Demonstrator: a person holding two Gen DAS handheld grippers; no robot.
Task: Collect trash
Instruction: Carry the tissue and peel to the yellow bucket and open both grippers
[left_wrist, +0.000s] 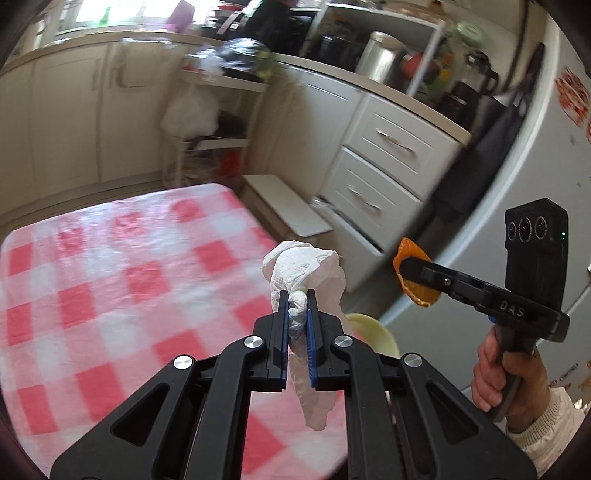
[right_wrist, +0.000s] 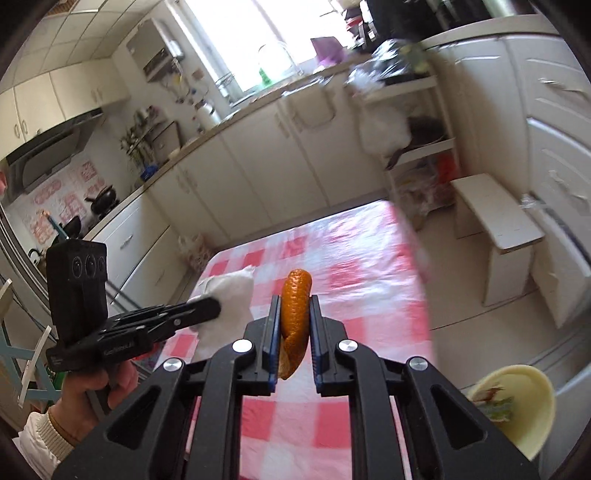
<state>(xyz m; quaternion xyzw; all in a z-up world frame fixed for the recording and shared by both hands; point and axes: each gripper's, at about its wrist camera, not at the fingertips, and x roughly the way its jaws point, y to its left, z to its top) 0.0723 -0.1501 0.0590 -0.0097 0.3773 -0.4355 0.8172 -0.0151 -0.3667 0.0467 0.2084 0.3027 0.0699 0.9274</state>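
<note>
My left gripper (left_wrist: 297, 295) is shut on a crumpled white paper towel (left_wrist: 306, 269) and holds it in the air over the right edge of the table. The towel hangs down between the jaws. My right gripper (right_wrist: 294, 301) is shut on an orange peel (right_wrist: 294, 317), also held above the table. In the left wrist view the right gripper (left_wrist: 406, 267) with its peel (left_wrist: 417, 291) is off to the right. In the right wrist view the left gripper (right_wrist: 216, 306) and towel (right_wrist: 232, 295) are at the left.
A table with a pink-and-white checked cloth (left_wrist: 110, 288) lies below. A pale yellow bin (right_wrist: 517, 402) with scraps inside stands on the floor at its right side. White drawers (left_wrist: 388, 166), a low white stool (right_wrist: 495, 221) and a fridge (left_wrist: 535, 184) are beyond.
</note>
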